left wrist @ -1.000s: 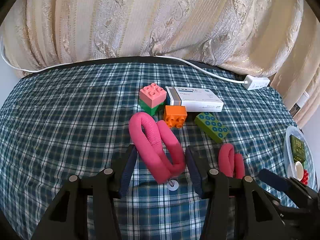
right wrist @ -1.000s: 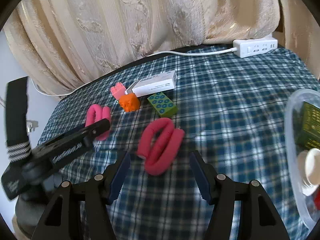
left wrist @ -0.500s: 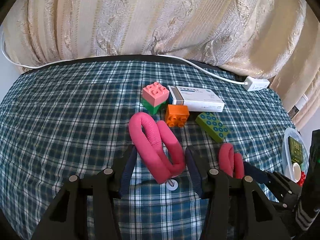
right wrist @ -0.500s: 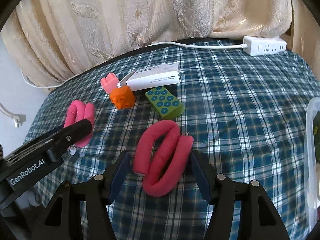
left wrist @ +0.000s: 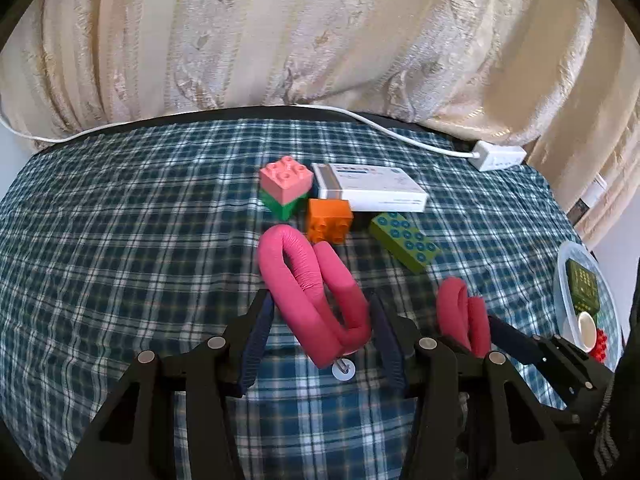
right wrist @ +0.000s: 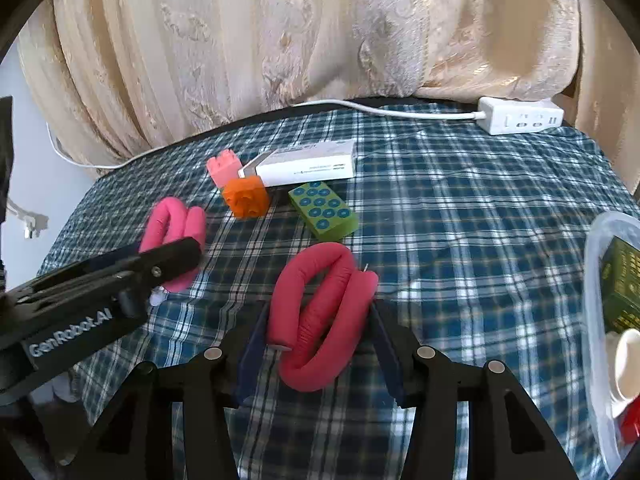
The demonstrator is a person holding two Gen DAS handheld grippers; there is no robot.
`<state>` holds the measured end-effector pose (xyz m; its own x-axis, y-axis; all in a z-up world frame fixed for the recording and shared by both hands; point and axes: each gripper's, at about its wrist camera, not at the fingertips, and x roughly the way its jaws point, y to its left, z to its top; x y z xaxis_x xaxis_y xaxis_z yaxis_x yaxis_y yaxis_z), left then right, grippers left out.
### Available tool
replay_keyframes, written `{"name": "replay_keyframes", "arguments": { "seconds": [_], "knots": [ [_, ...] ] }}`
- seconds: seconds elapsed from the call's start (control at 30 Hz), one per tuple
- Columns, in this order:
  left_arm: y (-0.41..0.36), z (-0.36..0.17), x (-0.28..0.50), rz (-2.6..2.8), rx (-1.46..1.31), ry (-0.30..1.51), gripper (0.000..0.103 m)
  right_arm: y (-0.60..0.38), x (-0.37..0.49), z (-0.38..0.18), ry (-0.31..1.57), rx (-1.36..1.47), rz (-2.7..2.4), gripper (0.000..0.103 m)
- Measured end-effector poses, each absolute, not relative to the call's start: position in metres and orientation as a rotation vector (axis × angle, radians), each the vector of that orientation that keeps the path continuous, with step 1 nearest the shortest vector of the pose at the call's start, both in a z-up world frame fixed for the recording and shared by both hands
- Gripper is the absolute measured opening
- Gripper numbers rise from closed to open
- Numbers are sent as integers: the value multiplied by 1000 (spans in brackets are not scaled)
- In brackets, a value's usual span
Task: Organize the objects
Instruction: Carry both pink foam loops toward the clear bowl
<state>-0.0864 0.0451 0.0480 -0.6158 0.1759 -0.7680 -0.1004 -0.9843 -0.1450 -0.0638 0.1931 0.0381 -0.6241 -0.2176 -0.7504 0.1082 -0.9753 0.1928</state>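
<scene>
Both grippers clamp 2 pink foam rollers (left wrist: 316,300) (right wrist: 320,320) beside the container (right wrist: 596,280); bricks (right wrist: 324,216) near it remain unsorted.

Cream curtain (left wrist: 320,40) hangs behind a plaid-clothed table (left wrist: 120,220), seemingly daylit.

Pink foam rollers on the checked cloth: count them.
2: one bent pink foam roller between the left tongs, the other bent pink foam roller between the right tongs.
</scene>
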Motion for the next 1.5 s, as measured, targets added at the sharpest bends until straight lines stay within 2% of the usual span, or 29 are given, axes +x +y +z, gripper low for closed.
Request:
{"name": "replay_keyframes", "arguments": {
  "seconds": [0.7,1.5],
  "knots": [
    [78,45,-73,2597,-1268,-24,52,244,-9,67,-323,1145,-2799,53],
    [153,53,-50,2490,-1252,123,52,361,46,85,-618,1018,-2990,53]
  ]
}}
